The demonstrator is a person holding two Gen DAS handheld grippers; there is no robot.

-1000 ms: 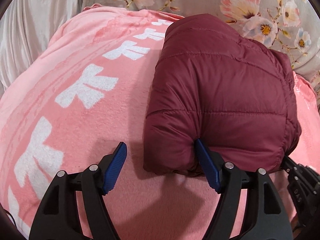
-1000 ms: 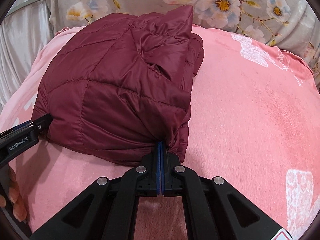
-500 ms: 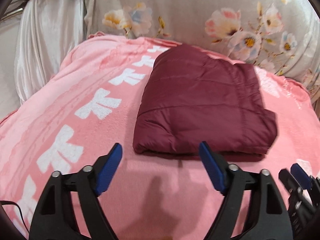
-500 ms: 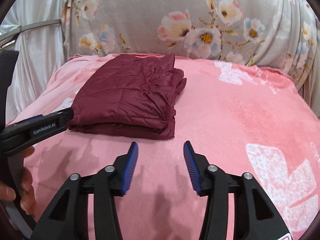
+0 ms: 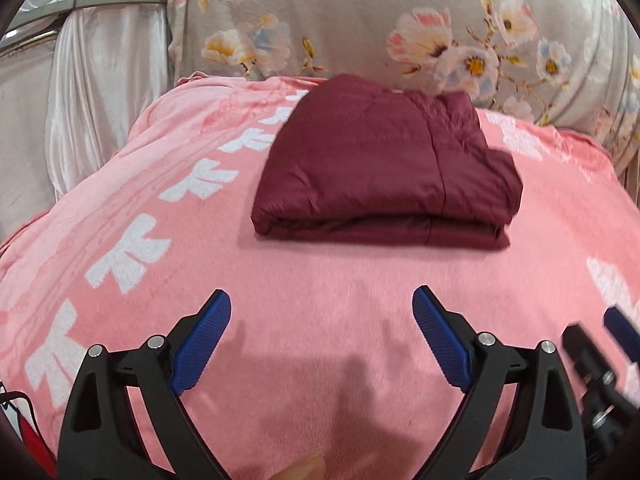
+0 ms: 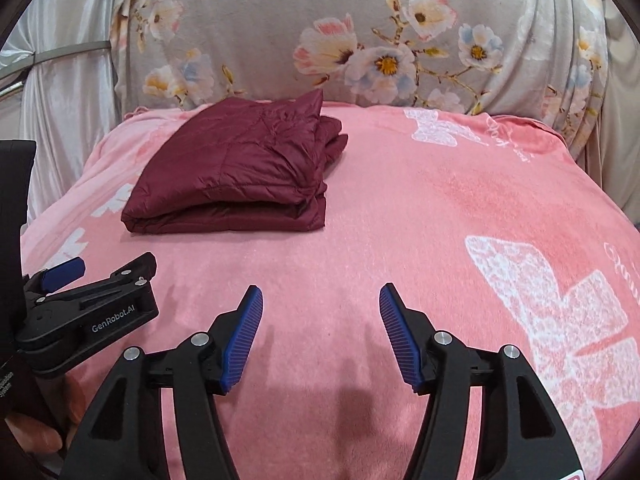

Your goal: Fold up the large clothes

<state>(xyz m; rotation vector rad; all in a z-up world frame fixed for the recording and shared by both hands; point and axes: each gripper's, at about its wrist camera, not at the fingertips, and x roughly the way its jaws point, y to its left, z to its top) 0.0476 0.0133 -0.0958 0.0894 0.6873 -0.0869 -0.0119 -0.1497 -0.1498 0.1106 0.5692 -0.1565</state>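
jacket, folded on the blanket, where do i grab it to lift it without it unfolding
Grip the jacket by its near edge, where the stacked layers show, coming in low from the front. One gripper near each front corner should pinch all layers together. The right-hand side looks looser and bunched, so probably avoid it.

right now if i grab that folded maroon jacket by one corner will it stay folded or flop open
The maroon jacket would probably flop open: it is soft quilted fabric, stacked in loose layers on the pink blanket. Its puffy look suggests it is light for its bulk. The shiny shell may slip, so lifting from under both ends seems safer.
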